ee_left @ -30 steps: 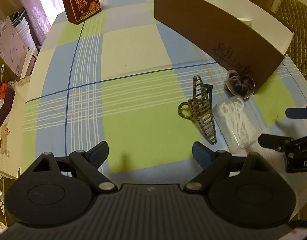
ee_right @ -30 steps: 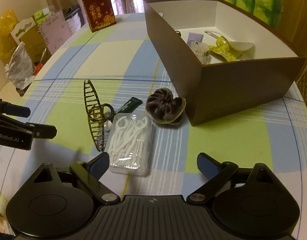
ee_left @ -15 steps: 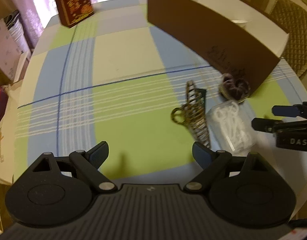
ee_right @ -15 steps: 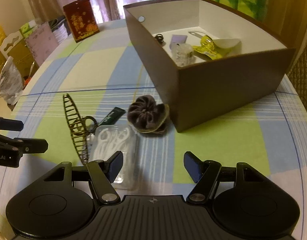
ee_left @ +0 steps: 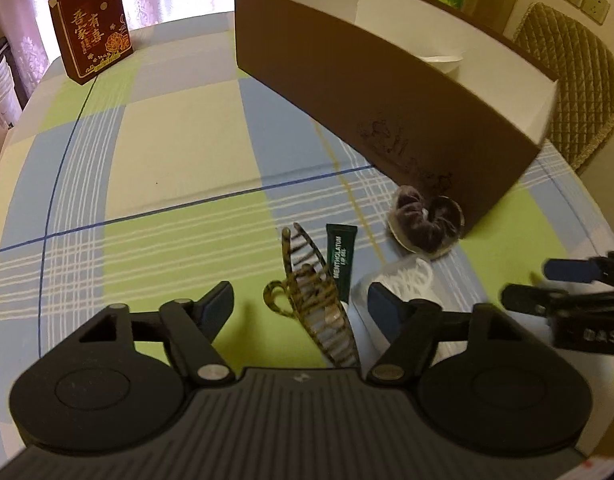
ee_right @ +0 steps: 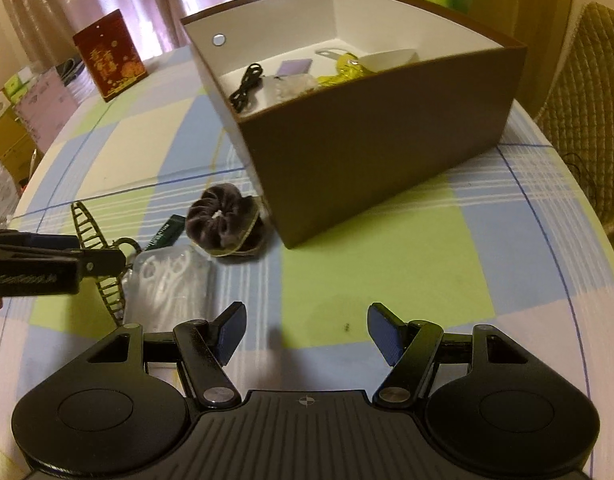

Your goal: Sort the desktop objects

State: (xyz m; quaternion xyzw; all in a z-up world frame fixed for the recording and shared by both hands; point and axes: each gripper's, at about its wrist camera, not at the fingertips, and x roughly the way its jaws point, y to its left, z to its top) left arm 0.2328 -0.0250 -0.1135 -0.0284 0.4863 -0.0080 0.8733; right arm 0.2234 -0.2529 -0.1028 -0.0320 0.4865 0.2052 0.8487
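Note:
A tortoiseshell hair claw [ee_left: 315,304] lies on the checked cloth between the open jaws of my left gripper [ee_left: 299,304], which is low over it. It also shows in the right wrist view [ee_right: 95,248]. Beside it lie a green lip gel tube [ee_left: 341,262], a clear box of floss picks [ee_right: 171,284] and a dark velvet scrunchie [ee_right: 225,222] against the brown box [ee_right: 371,160]. My right gripper [ee_right: 307,330] is open and empty over bare cloth, right of the floss box.
The brown box holds a black cable [ee_right: 247,86], a purple card [ee_right: 293,68], a yellow item [ee_right: 347,68] and other small things. A red gift box [ee_left: 91,36] stands at the far left. A quilted chair [ee_left: 575,88] stands beyond the table's right edge.
My left gripper moved right and forward until the hair claw sits between its jaws. My right gripper moved right, away from the floss box, and closer to the brown box.

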